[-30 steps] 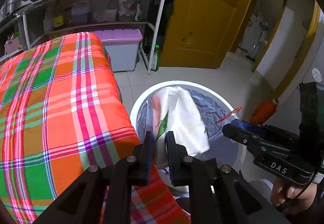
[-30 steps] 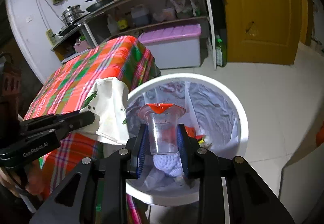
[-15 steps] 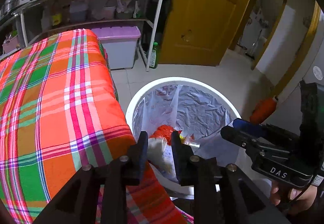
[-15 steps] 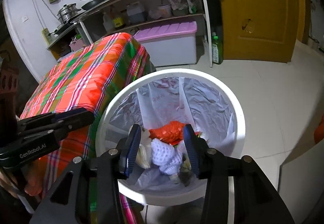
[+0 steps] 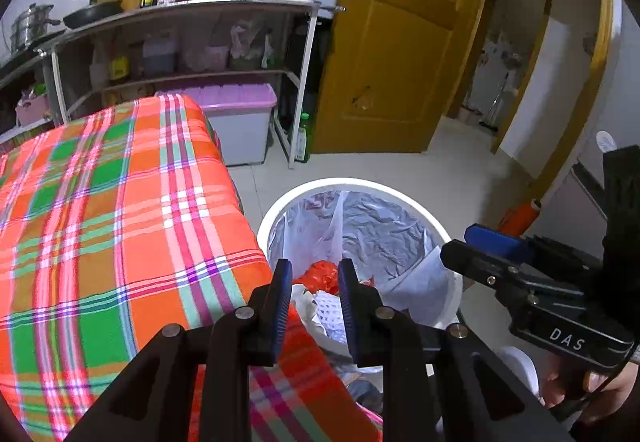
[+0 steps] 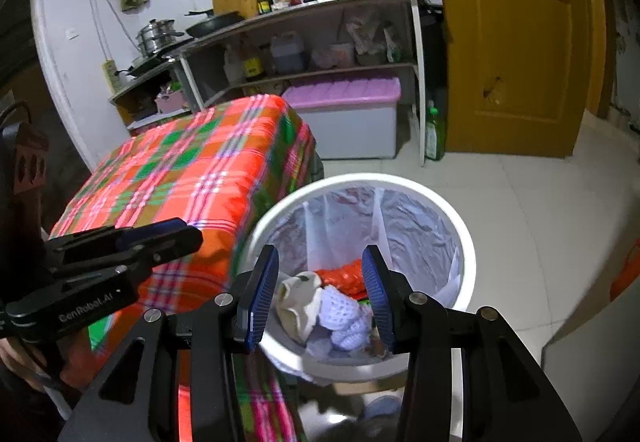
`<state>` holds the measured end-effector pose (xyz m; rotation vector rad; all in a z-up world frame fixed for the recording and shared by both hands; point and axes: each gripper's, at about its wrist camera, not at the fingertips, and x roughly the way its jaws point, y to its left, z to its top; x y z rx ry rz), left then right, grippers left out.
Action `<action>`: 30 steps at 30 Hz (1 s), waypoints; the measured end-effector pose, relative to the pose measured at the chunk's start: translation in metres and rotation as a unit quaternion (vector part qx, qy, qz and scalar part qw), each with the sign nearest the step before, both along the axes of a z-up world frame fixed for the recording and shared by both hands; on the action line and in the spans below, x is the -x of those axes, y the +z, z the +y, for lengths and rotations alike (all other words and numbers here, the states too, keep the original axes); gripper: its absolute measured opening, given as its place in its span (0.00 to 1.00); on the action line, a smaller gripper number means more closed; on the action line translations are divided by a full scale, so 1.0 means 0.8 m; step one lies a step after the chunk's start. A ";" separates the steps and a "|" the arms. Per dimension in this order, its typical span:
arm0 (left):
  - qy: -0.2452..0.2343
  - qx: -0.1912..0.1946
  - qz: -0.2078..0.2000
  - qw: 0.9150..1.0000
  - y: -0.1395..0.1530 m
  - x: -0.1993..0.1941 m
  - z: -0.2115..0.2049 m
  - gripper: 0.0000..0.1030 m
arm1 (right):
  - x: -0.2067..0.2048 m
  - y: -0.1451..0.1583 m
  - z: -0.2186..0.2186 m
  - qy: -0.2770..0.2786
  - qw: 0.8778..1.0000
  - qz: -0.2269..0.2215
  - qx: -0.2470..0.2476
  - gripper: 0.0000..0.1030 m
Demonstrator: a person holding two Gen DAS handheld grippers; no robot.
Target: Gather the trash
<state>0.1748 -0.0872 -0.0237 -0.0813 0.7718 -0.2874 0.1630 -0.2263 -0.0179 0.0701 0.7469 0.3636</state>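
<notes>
A white round bin (image 5: 362, 184) with a grey liner stands on the floor beside the plaid-covered table (image 5: 120, 222). Inside lie a red-orange wrapper (image 5: 320, 276), a cream paper bag (image 6: 298, 292) and a pale foam net (image 6: 344, 312). My left gripper (image 5: 314, 270) hangs over the bin's near rim and the table corner, open with nothing between its blue pads. My right gripper (image 6: 320, 258) is above the bin (image 6: 360, 178), open wider and also empty. Each gripper shows in the other's view: the right gripper (image 5: 468, 246) and the left gripper (image 6: 188, 232), held by hands.
Behind the table (image 6: 192, 170) a metal shelf rack (image 5: 192, 10) carries a kettle, pans and bottles. A purple-lidded storage box (image 5: 240, 122) and a green bottle (image 5: 304, 138) stand on the floor. A yellow door (image 5: 400, 42) is at the back. An orange object (image 5: 520, 218) lies to the right.
The left gripper let go of the white paper bag and the right let go of a clear cup with a red lid. Both dropped into the bin. Both grippers opened and rose.
</notes>
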 end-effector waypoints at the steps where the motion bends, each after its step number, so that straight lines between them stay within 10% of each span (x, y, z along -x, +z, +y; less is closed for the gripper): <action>1: 0.000 0.000 -0.004 1.000 0.003 0.005 0.001 0.22 | 0.005 0.005 0.003 0.003 1.000 -0.005 0.002 0.43; 30: 0.019 -0.025 -0.085 0.996 0.054 0.152 0.018 0.30 | 0.134 0.047 0.034 0.053 0.997 -0.058 0.021 0.43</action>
